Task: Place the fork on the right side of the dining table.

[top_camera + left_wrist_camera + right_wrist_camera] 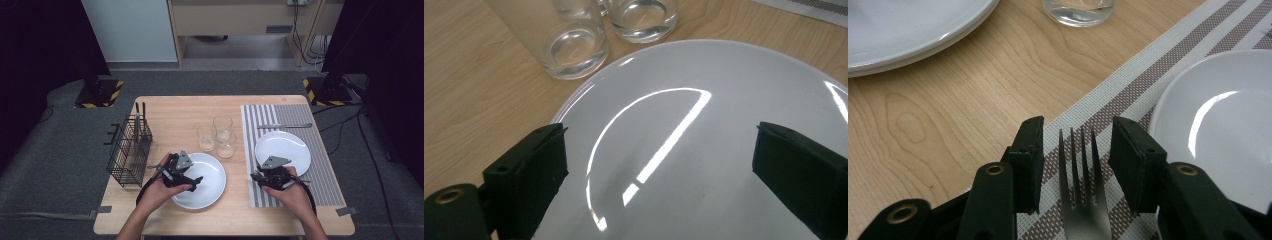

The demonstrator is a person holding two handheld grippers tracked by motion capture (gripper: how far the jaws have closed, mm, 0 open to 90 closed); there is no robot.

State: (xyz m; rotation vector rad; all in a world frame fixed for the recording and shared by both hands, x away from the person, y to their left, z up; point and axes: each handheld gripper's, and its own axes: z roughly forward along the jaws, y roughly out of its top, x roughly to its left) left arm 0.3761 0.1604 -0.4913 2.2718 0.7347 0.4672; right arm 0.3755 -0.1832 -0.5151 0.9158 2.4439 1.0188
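- Far left on the table [165,107]: wire rack [129,149], cutlery standing in it.
- Left gripper [659,165] over the near plate [724,125], fingers [536,170] wide apart with nothing between them; best kept hovering there, clear of the glasses [216,135] just behind the plate.
- Right gripper [1075,160] low over the striped mat [1128,95], fingers [1030,160] partly open either side of the fork [1079,200], pads not pressing it (looks like a release, though cannot be sure).
- Fork lying flat on the mat, just left of the far plate [1218,115], tines pointing away from the hand.
- To finish well: open a little wider, then lift straight up and back so neither finger drags the fork askew or nudges the plate rim.
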